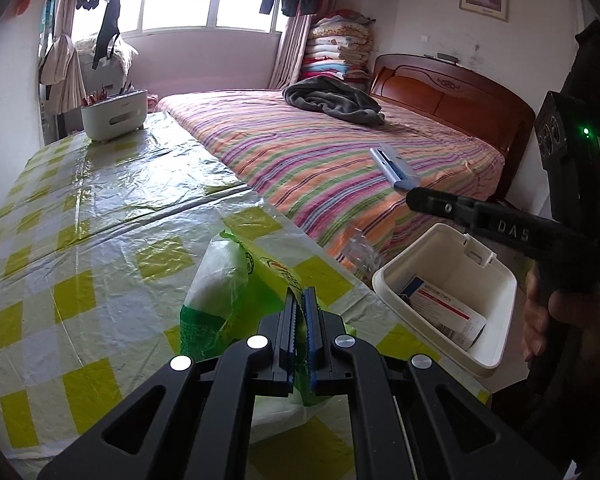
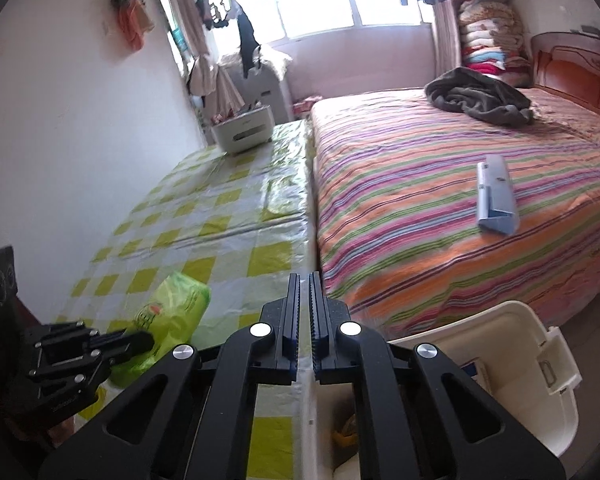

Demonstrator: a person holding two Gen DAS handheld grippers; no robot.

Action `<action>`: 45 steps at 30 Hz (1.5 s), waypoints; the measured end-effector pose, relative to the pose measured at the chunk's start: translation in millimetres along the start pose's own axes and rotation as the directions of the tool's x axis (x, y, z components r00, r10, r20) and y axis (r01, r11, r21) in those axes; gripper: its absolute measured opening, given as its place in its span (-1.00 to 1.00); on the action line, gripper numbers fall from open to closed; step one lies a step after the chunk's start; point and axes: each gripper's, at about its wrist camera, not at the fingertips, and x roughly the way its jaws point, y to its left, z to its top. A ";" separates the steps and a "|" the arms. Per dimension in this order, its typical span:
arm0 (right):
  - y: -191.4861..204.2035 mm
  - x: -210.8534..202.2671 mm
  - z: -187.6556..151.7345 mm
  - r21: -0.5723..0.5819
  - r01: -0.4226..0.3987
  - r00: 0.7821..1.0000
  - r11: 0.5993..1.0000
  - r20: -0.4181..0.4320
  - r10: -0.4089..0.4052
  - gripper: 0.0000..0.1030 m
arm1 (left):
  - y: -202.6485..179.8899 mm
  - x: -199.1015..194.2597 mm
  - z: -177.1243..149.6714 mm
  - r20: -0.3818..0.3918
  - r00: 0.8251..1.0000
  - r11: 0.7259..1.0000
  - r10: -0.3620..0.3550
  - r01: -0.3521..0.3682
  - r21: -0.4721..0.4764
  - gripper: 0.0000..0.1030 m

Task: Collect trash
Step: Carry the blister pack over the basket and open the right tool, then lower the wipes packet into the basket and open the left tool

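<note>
Left tool (image 1: pixel 299 300): jaws closed tight on a fold of the green-and-white plastic bag (image 1: pixel 224 280), film pinched between the pads. Bag body sits on the counter (image 1: pixel 100 208) just ahead-left of the tool, something white inside.

Right tool (image 2: pixel 304 288): jaws together, nothing between them. It hangs over the counter's edge, above the near rim of the white bin (image 2: pixel 540 392).

Bin sits just off the counter's right edge, between counter and bed (image 1: pixel 320 152). Lid open, a printed carton (image 1: pixel 444 312) lies inside.

Counter has a yellow-checked plastic cover; a white holder (image 1: pixel 114 114) stands at the far end. On the striped bed: a blue-grey box (image 2: pixel 496 196) and a dark blanket (image 1: pixel 332 98) near the headboard.
</note>
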 end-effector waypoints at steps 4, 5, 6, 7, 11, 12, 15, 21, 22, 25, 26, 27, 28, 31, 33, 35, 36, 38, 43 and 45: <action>-17.4 -9.2 1.3 0.045 0.014 1.000 0.999 0.025 -0.016 -0.91 | -6.3 -1.0 -0.3 0.002 1.000 1.000 -0.018 0.018 0.010 -0.92; -21.1 -11.2 1.1 0.056 0.019 0.999 0.998 0.031 -0.020 -0.91 | -9.1 -0.9 -0.3 0.001 1.000 1.000 -0.025 0.025 0.014 -0.92; -24.1 -13.1 1.1 0.067 0.020 0.999 0.998 0.036 -0.023 -0.91 | -12.1 -0.4 -0.2 0.000 0.999 0.999 -0.033 0.033 0.017 -0.92; -27.1 -15.8 1.5 0.080 0.019 0.999 0.997 0.042 -0.023 -0.91 | -15.2 0.7 0.1 -0.004 0.999 0.999 -0.044 0.044 0.018 -0.92; -37.7 -23.0 2.9 0.114 0.021 0.998 0.993 0.061 -0.029 -0.91 | -29.9 5.4 2.0 -0.019 0.995 0.995 -0.100 0.100 0.010 -0.92; -40.4 -24.7 3.6 0.123 0.021 0.997 0.992 0.066 -0.029 -0.91 | -35.2 6.5 2.8 -0.020 0.994 0.994 -0.109 0.109 0.016 -0.92; -49.9 -28.5 4.7 0.151 0.018 0.997 0.988 0.077 -0.030 -0.90 | -49.1 11.0 5.3 -0.026 0.991 0.991 -0.135 0.135 0.024 -0.92; -69.1 -36.4 4.9 0.186 0.020 0.995 0.982 0.094 -0.038 -0.90 | -74.2 25.0 10.0 -0.037 0.982 0.983 -0.183 0.184 0.027 -0.92; -71.1 -37.8 3.6 0.189 0.021 0.995 0.982 0.095 -0.040 -0.90 | -78.7 27.2 11.5 -0.040 0.981 0.981 -0.191 0.192 0.029 -0.92; -82.2 -43.2 0.8 0.203 0.030 0.994 0.979 0.100 -0.051 -0.90 | -92.3 32.3 15.0 -0.044 0.976 0.976 -0.212 0.213 0.038 -0.92; -84.6 -44.6 0.3 0.206 0.032 0.993 0.978 0.101 -0.054 -0.90 | -97.1 34.9 16.2 -0.048 0.975 0.975 -0.218 0.220 0.043 -0.92; -90.2 -47.4 -1.3 0.214 0.039 0.992 0.976 0.106 -0.063 -0.90 | -101.5 37.4 17.3 -0.051 0.974 0.974 -0.220 0.222 0.047 -0.92; -95.0 -49.9 -2.3 0.221 0.044 0.992 0.974 0.109 -0.069 -0.90 | -105.1 39.6 18.3 -0.054 0.973 0.973 -0.223 0.225 0.050 -0.92; -105.9 -56.2 -4.3 0.238 0.052 0.990 0.970 0.116 -0.082 -0.87 | -116.9 47.7 20.1 -0.064 0.970 0.970 -0.233 0.236 0.056 -0.92; -111.1 -61.4 -5.9 0.249 0.055 0.989 0.967 0.122 -0.088 -0.87 | -122.9 51.5 20.8 -0.075 0.968 0.968 -0.238 0.242 0.064 -0.92; -114.7 -65.8 -6.9 0.257 0.057 0.987 0.965 0.129 -0.092 -0.87 | -130.0 56.2 21.6 -0.083 0.966 0.966 -0.244 0.250 0.072 -0.92; -116.2 -67.8 -7.2 0.260 0.057 0.987 0.964 0.132 -0.094 -0.87 | -132.8 58.7 23.0 -0.087 0.965 0.965 -0.246 0.253 0.075 -0.92; -119.0 -71.3 -7.2 0.266 0.055 0.986 0.962 0.139 -0.095 -0.87 | -138.4 62.7 23.4 -0.093 0.964 0.963 -0.249 0.256 0.081 -0.92; -119.6 -76.6 -7.8 0.277 0.049 0.984 0.960 0.150 -0.094 -0.87 | -152.0 67.7 24.8 -0.113 0.967 0.964 -0.230 0.242 0.110 -0.87; -116.5 -76.6 -8.6 0.278 0.046 0.984 0.960 0.153 -0.091 -0.86 | -155.2 69.7 23.9 -0.133 0.969 0.966 -0.209 0.226 0.122 -0.62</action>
